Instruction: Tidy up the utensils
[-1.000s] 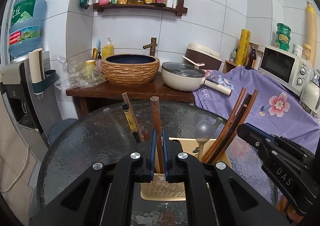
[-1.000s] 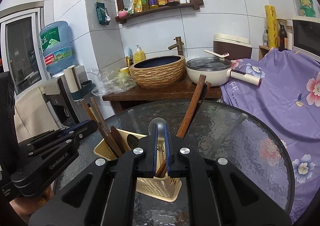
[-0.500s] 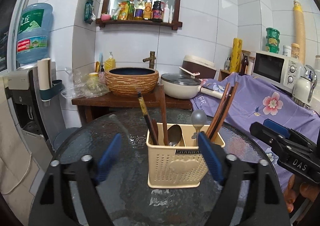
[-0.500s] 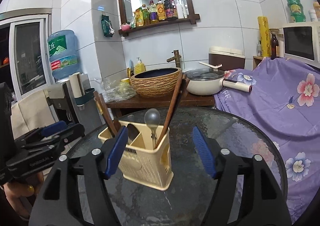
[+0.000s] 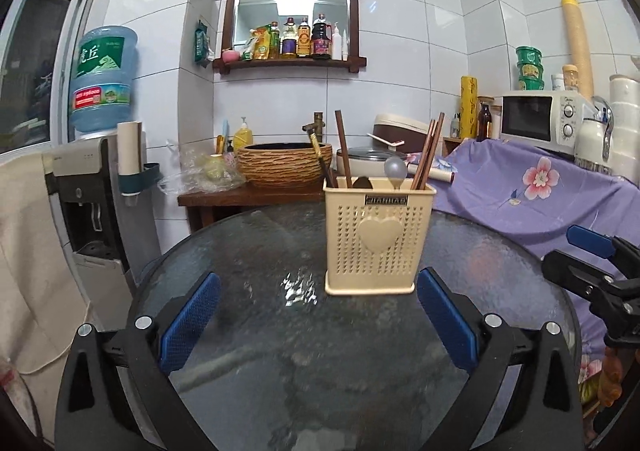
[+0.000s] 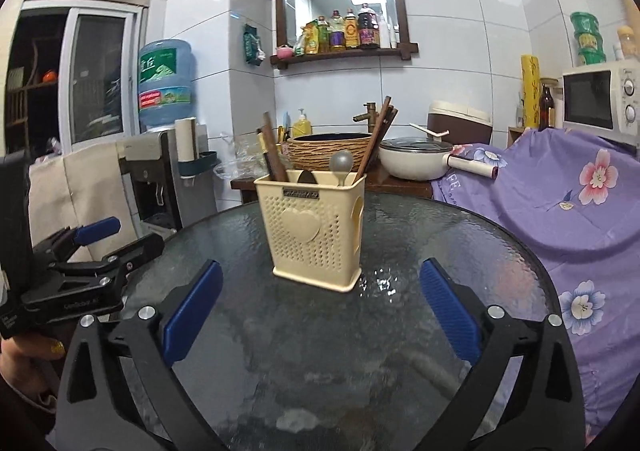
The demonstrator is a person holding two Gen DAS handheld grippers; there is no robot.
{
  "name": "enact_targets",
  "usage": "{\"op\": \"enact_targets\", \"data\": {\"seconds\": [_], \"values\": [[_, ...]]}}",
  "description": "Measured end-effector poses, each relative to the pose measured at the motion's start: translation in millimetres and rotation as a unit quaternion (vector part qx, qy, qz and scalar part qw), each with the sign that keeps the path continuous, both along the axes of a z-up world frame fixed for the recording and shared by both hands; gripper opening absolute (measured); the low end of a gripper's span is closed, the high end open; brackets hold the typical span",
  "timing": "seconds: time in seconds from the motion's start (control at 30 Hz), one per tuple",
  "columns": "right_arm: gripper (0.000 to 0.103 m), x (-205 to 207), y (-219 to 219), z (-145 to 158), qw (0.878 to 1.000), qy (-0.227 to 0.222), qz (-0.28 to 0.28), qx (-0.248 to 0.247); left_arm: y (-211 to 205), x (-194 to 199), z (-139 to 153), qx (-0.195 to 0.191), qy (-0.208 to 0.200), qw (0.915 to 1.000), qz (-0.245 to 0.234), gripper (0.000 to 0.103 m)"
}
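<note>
Both grippers have backed away from the utensil holder [image 5: 379,235], left gripper [image 5: 318,325] and right gripper [image 6: 320,321] opening empty; the leaning chopsticks [image 5: 427,149] could tip it.

Chopsticks [image 5: 427,150] and a spoon [image 5: 394,169] stand in the holder [image 5: 378,239] on the table [image 5: 248,251] (basin [image 5: 284,165] behind).

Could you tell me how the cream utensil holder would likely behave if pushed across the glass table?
The utensil holder looks like light, perforated plastic, so it would probably slide easily on the glass table. The tall chopsticks leaning above its rim may make it top-heavy and apt to tip.
</note>
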State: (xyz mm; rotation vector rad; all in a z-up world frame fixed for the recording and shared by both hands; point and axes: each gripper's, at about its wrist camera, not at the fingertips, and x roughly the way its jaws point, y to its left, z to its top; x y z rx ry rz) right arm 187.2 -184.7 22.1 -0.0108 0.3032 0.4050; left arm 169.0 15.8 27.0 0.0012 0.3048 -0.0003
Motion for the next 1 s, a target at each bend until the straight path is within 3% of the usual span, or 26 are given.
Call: {"op": "enact_targets", "data": {"seconds": [0.13,0.27,0.57,1.0], "values": [[0.097,-32,-1,-14,1.000,0.002,0.007,-0.003,6,-32,-11,-0.018,-0.004,0.9998,0.010,0.096],[0.097,-63,-7,-24,1.000,0.005,0.013,0.011,7,-56,-22,-0.008,0.013,0.9997,0.021,0.097],[0.097,-121,-15,-29,1.000,-0.016,0.010,0.007,8,-103,-26,-0.023,0.027,0.9993,0.008,0.097],[0.097,-144,-18,-28,0.999,-0.028,0.015,0.007,3,-117,-27,-0.025,0.030,0.9989,-0.026,0.097]]}}
